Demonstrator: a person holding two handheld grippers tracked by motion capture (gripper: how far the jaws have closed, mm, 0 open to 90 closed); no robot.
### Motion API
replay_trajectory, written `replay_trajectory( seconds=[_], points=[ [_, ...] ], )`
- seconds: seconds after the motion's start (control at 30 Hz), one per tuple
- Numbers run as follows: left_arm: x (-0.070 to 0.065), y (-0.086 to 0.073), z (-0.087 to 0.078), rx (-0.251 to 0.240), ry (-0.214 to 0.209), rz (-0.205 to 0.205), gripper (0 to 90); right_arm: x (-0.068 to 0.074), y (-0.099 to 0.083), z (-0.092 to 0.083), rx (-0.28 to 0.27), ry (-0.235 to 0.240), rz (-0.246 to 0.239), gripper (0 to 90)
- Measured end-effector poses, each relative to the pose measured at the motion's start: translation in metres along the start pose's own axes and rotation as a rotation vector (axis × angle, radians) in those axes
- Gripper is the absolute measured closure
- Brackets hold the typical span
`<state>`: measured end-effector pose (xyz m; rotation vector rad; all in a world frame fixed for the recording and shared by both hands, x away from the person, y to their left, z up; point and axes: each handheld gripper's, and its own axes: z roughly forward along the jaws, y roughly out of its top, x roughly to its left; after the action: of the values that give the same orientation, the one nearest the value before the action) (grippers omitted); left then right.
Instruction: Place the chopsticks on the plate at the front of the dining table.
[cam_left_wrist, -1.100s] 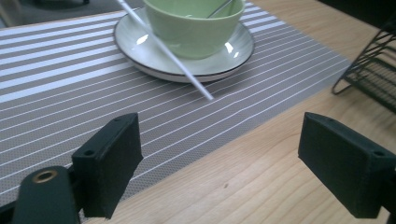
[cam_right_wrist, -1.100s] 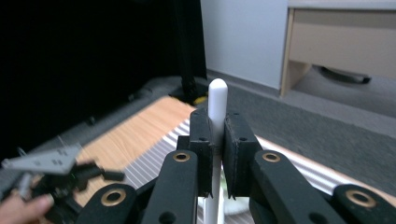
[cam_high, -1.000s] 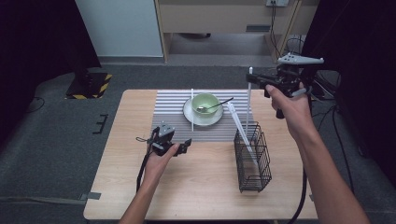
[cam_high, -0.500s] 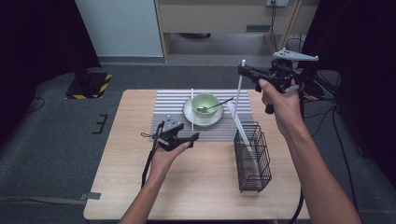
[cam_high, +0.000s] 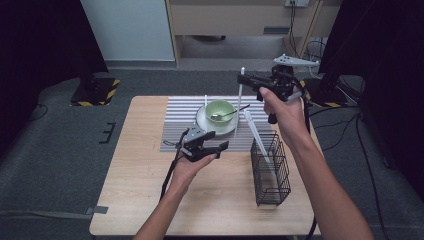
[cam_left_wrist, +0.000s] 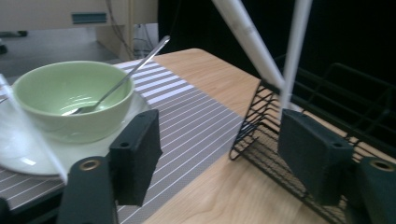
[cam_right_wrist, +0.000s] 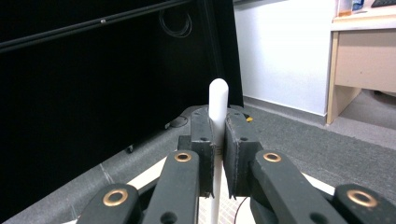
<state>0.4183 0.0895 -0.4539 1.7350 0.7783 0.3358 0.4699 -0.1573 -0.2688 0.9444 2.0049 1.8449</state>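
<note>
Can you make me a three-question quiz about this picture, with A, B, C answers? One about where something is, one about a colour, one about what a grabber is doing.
1. Where is the spoon?
A. in the bowl
B. in the wire basket
C. on the floor

2. What colour is the bowl?
A. red
B. green
C. blue

3. What is the right gripper doing?
A. hanging open
B. gripping the spoon
C. clamping a white chopstick

Answers: 1 A, its handle leans out over the rim. 2 B, pale green on a white plate. 3 C, the pads pinch the stick near its top.
</note>
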Motion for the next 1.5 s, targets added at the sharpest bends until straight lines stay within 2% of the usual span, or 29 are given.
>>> replay_trajectory(
  seconds=[0.07, 0.23, 0.33, 0.7, 0.87, 1.27, 1.5],
  points=[
    [-0.003, 0.000, 0.002, 0.004, -0.025, 0.006, 34.0, 0.002, -0.002, 0.004, 0.007, 0.006, 0.004, 83.9],
    [-0.006, -0.001, 0.004, 0.002, -0.102, -0.040, 43.0, 0.006, -0.004, 0.009, 0.018, 0.023, 0.006, 83.9],
    [-0.008, 0.000, 0.004, -0.010, -0.117, -0.047, 50.4, 0.009, -0.004, 0.011, 0.019, 0.033, 0.010, 83.9],
    [-0.007, -0.001, 0.004, -0.004, -0.156, -0.062, 77.5, 0.012, -0.003, 0.015, 0.035, 0.056, 0.030, 83.9],
    [-0.008, -0.003, 0.004, 0.013, -0.166, -0.058, 81.8, 0.011, -0.001, 0.016, 0.044, 0.060, 0.032, 83.9],
    [-0.008, -0.002, 0.004, 0.001, -0.186, -0.065, 85.3, 0.012, -0.003, 0.019, 0.059, 0.068, 0.029, 83.9],
    [-0.009, -0.002, 0.003, -0.003, -0.174, -0.053, 86.1, 0.011, -0.004, 0.020, 0.060, 0.069, 0.031, 83.9]
  ],
)
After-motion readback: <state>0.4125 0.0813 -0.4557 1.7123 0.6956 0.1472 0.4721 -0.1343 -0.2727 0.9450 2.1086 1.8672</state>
